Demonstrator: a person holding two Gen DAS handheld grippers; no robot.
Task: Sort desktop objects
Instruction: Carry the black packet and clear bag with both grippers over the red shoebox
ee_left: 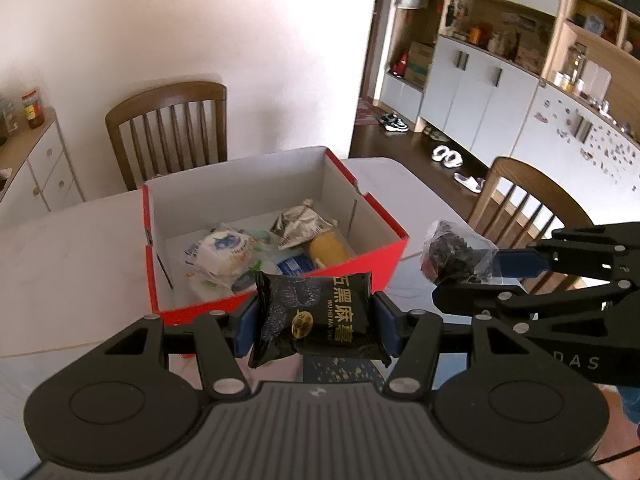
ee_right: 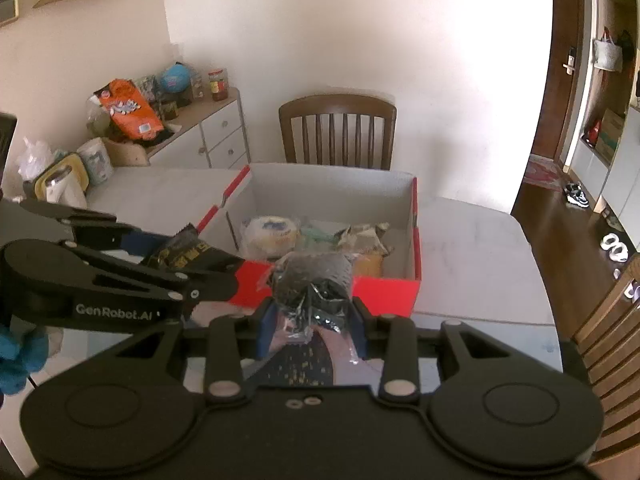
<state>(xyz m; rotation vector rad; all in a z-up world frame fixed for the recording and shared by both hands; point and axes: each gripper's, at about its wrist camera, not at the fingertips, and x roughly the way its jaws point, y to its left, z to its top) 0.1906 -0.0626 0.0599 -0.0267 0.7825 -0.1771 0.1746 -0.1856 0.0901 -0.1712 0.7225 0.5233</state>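
Observation:
A red box (ee_left: 362,268) with a white inside stands on the pale table (ee_left: 68,264) and holds several wrapped snacks. My left gripper (ee_left: 316,320) is shut on a black snack packet (ee_left: 316,312) with gold lettering, held in the air just short of the box's near wall. My right gripper (ee_right: 312,316) is shut on a clear-wrapped dark snack (ee_right: 312,280), also in front of the box (ee_right: 384,288). In the left wrist view the right gripper (ee_left: 468,276) and its dark snack (ee_left: 452,252) hang at the box's right corner. The left gripper (ee_right: 208,258) shows at the left in the right wrist view.
Wooden chairs stand behind the table (ee_left: 168,128) and at its right (ee_left: 520,200). A low cabinet (ee_right: 192,136) crowded with bags and jars is at the left. A patterned dark item (ee_left: 340,368) lies under the grippers. Bare tabletop (ee_right: 472,256) lies right of the box.

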